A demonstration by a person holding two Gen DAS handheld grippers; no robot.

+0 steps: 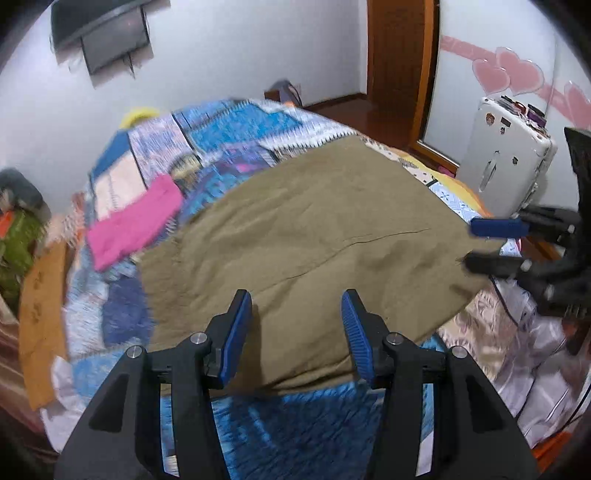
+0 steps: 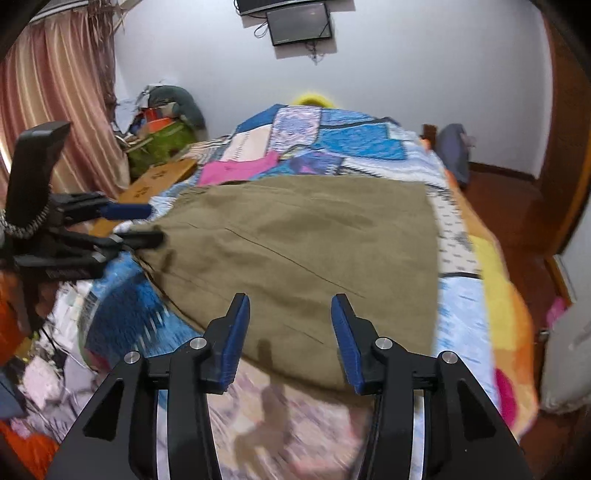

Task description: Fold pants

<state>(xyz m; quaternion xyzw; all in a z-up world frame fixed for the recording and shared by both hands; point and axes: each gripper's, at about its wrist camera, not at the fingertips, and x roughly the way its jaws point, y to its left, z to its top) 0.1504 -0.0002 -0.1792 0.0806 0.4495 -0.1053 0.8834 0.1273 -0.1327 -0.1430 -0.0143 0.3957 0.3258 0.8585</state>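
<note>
Both grippers agape above olive pants point(image 1: 306, 236)

The pants point(image 1: 303, 236) lie on the bed point(image 1: 229, 122), with a folded cloth point(image 1: 135, 221) to their left.

White painted walls point(image 2: 424, 74); dark wall-mounted flat screen point(image 2: 299, 22); pink striped curtains point(image 2: 55, 92) at left; glossy reddish-brown wooden floor point(image 2: 506, 206); patchwork-quilted bed point(image 2: 354, 136).

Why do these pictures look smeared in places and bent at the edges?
Left wrist view: the patchwork quilt is motion-blurred and the door frame bows from the fisheye lens. Right wrist view: the khaki pants look fairly sharp, while the bedding nearest the right gripper smears.
</note>
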